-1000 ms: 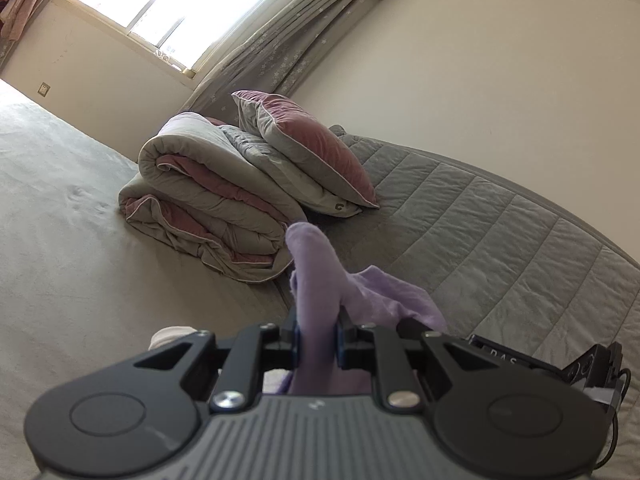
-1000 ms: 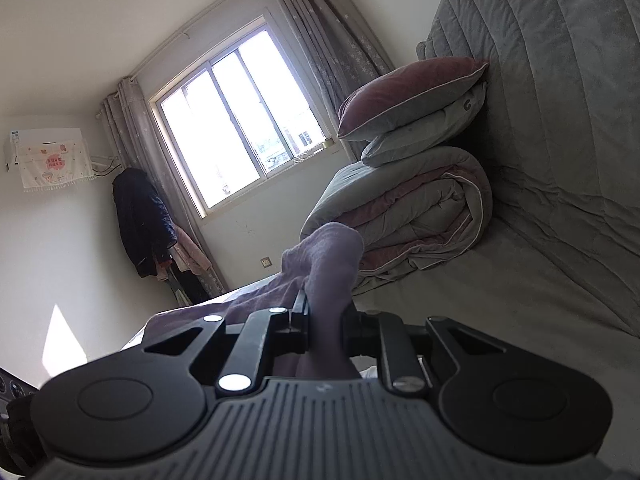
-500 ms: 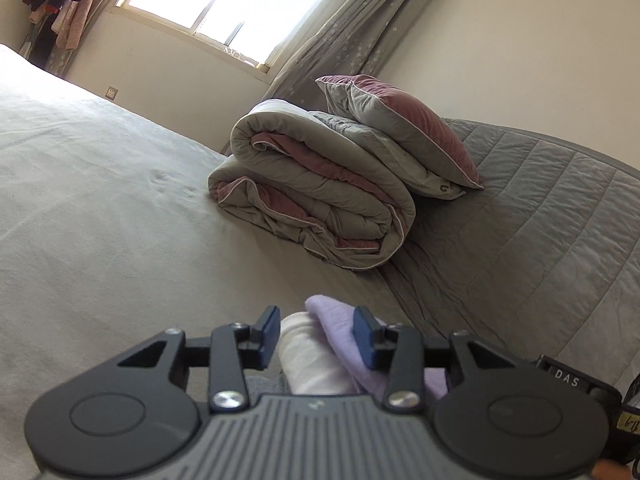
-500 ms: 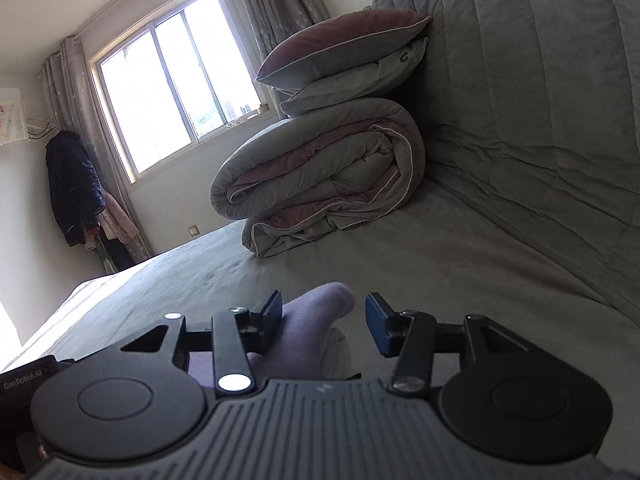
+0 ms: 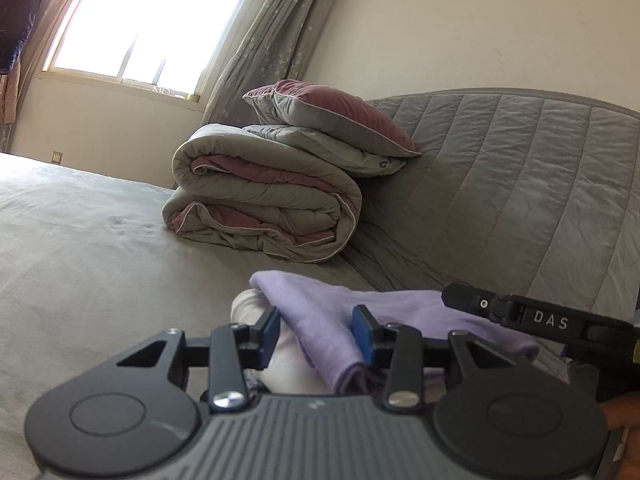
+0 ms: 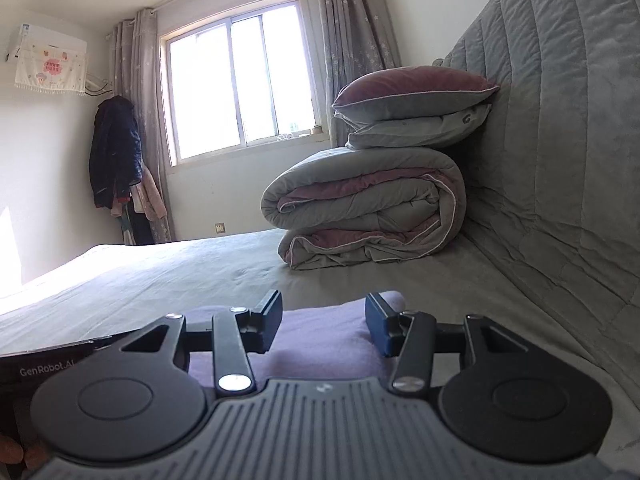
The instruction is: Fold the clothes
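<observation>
A lavender garment (image 5: 400,304) lies folded on the grey bed, over a white piece of clothing (image 5: 248,304). My left gripper (image 5: 316,314) sits low over it, jaws apart, a lavender fold loose between the blue pads (image 5: 362,334) with no squeeze showing. The right gripper (image 6: 324,298) is open too, its fingers straddling the flat lavender cloth (image 6: 320,344) without pressing it. The right tool's black body (image 5: 540,320) shows at the right edge of the left wrist view. At the lower left of the right wrist view is the left tool's body (image 6: 44,364).
A rolled grey-and-mauve duvet (image 5: 260,208) with two pillows (image 5: 332,120) on top stands ahead against the quilted headboard (image 5: 520,200). Grey bedsheet (image 5: 80,260) stretches to the left. A dark coat (image 6: 114,152) hangs beside the window on the far wall.
Both grippers were shut on raised lavender cloth. They have since opened, let it go, sunk toward the bed and rolled level. The garment now lies flat.
</observation>
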`<action>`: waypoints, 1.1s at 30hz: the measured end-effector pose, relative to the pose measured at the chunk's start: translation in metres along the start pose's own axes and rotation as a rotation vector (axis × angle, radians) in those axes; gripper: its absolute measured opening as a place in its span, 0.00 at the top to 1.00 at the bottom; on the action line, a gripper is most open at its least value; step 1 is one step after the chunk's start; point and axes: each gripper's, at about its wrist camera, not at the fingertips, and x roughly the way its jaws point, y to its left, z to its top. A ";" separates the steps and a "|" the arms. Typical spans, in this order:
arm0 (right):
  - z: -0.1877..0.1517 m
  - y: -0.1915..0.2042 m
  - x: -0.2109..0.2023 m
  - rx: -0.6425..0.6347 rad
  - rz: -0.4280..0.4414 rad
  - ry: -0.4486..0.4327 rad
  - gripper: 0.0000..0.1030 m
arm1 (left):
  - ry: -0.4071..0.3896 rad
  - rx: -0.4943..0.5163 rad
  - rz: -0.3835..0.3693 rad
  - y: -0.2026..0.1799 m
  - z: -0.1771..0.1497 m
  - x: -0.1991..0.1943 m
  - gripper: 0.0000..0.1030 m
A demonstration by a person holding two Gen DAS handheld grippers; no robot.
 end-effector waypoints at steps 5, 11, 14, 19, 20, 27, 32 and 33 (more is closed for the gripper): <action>-0.017 0.007 0.004 -0.060 -0.049 0.035 0.49 | 0.014 0.050 0.006 -0.011 -0.006 -0.006 0.61; 0.002 0.010 -0.008 -0.042 -0.069 0.036 0.50 | 0.054 -0.035 0.040 -0.005 0.009 -0.014 0.53; 0.009 0.015 -0.018 -0.051 -0.075 0.051 0.48 | 0.095 -0.036 0.061 -0.005 0.012 -0.020 0.47; 0.010 0.022 -0.037 -0.020 -0.087 0.113 0.41 | 0.185 0.028 0.119 -0.012 0.012 -0.037 0.36; 0.009 0.022 -0.040 -0.016 -0.093 0.122 0.41 | 0.211 0.037 0.129 -0.014 0.012 -0.040 0.34; 0.003 0.030 -0.074 0.055 -0.133 0.221 0.39 | 0.330 0.123 0.153 -0.031 0.010 -0.077 0.19; 0.000 0.042 -0.107 0.071 -0.144 0.247 0.38 | 0.387 0.133 0.176 -0.047 0.016 -0.110 0.13; 0.000 0.046 -0.113 0.061 -0.149 0.253 0.38 | 0.392 0.137 0.181 -0.049 0.018 -0.116 0.13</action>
